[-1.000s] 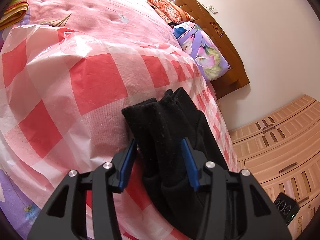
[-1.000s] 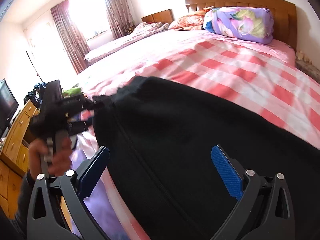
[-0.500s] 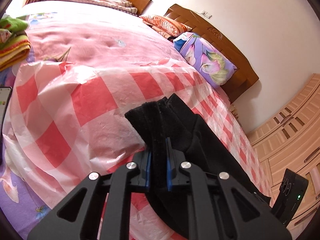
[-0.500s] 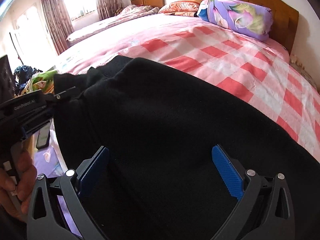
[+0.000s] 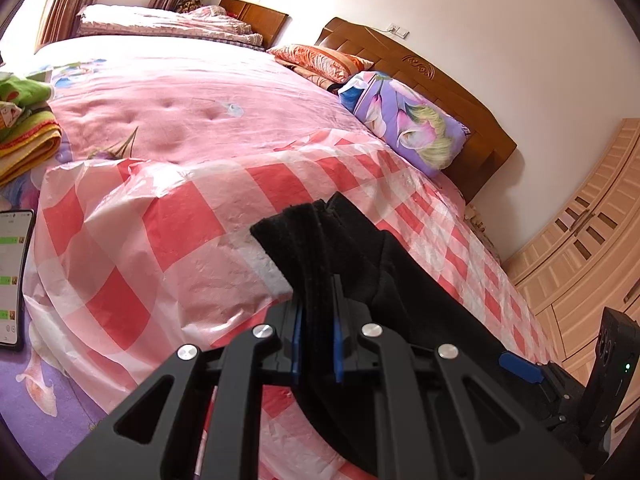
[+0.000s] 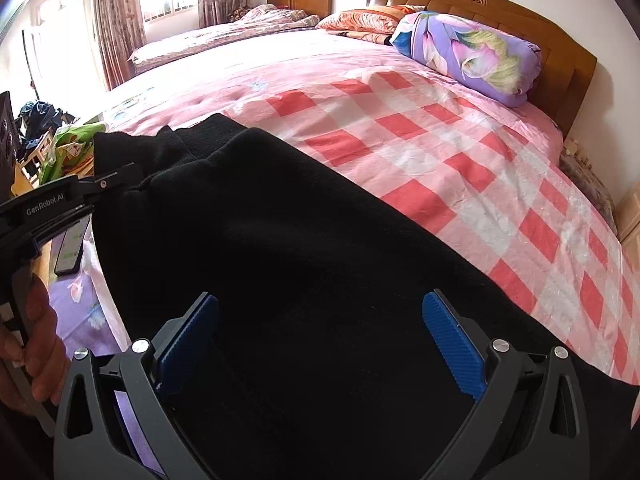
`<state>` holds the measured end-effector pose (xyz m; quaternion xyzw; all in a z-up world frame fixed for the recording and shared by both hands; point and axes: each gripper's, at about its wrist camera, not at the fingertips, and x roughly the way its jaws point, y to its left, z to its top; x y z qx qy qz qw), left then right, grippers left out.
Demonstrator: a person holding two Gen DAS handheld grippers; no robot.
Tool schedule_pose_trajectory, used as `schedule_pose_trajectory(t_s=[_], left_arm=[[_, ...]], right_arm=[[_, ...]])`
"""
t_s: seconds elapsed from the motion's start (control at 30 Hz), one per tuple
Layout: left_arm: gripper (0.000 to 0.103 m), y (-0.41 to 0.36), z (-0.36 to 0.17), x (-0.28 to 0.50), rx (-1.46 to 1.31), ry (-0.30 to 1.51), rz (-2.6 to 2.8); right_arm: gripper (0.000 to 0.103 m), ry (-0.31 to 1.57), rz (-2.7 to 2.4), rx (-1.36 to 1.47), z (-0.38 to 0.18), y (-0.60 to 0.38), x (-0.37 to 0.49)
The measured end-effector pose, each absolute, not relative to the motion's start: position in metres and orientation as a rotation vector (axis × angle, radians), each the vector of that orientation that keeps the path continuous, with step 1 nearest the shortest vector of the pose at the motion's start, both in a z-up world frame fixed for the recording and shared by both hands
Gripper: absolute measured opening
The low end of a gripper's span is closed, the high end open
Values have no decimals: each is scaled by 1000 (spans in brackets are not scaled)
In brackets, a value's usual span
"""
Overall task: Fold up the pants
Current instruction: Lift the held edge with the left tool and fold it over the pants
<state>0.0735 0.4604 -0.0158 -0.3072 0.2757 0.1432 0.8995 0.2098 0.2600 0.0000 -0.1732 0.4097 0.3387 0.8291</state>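
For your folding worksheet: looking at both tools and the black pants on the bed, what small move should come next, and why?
Probably close the right tool on the black pants. Its blue pads stand wide apart over the cloth, gripping nothing, while the left tool is already shut on one end of the pants. Both ends likely need holding before lifting.

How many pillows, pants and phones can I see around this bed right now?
Pillows: 2, a purple floral pillow and an orange patterned pillow
Pants: 1, black fleece pants
Phones: 1, a lit smartphone
Total: 4
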Motion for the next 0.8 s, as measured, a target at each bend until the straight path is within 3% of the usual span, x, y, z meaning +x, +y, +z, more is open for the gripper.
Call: schedule_pose_trajectory(t_s=[0.13,0.6,0.8], left_arm=[[11,449,-1,72,-595,548,292],[11,360,75,64,-347,426,111],[11,301,93,61,-212,404,25]], right_arm=[[99,944,691,-463,-28,264,216],[99,972,750,-396,-26,219,212],[99,984,828,-210,0,172,213]])
